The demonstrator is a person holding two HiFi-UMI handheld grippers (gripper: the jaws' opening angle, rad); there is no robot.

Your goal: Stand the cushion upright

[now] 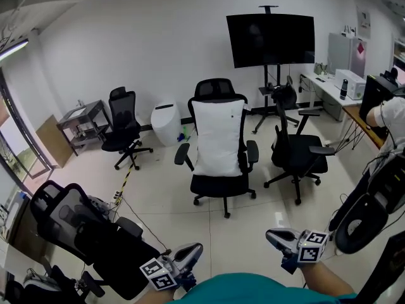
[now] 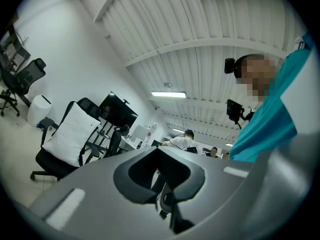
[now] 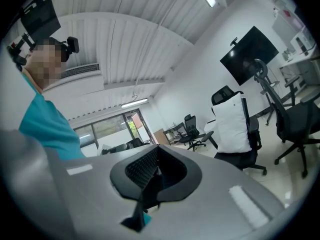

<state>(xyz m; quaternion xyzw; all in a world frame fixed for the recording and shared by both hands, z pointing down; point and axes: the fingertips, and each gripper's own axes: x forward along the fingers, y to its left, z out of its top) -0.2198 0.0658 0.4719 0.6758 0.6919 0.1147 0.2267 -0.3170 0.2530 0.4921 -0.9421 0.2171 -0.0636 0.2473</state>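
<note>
Left tongs (image 1: 192, 252) and right tongs (image 1: 276, 235) are closed, empty. The cushion (image 1: 217, 138) on the chair (image 1: 221, 185) looks light, soft, probably floppy; pinch an upper corner.

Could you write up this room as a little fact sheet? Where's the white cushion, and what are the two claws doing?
Place: office with several black chairs
Cushion: white, upright on the middle chair, back against the backrest
Left claw: shut, empty, low by the person's body, well short of the cushion
Right claw: shut, empty, also low and short of the cushion
Task state: cushion already stands upright
</note>
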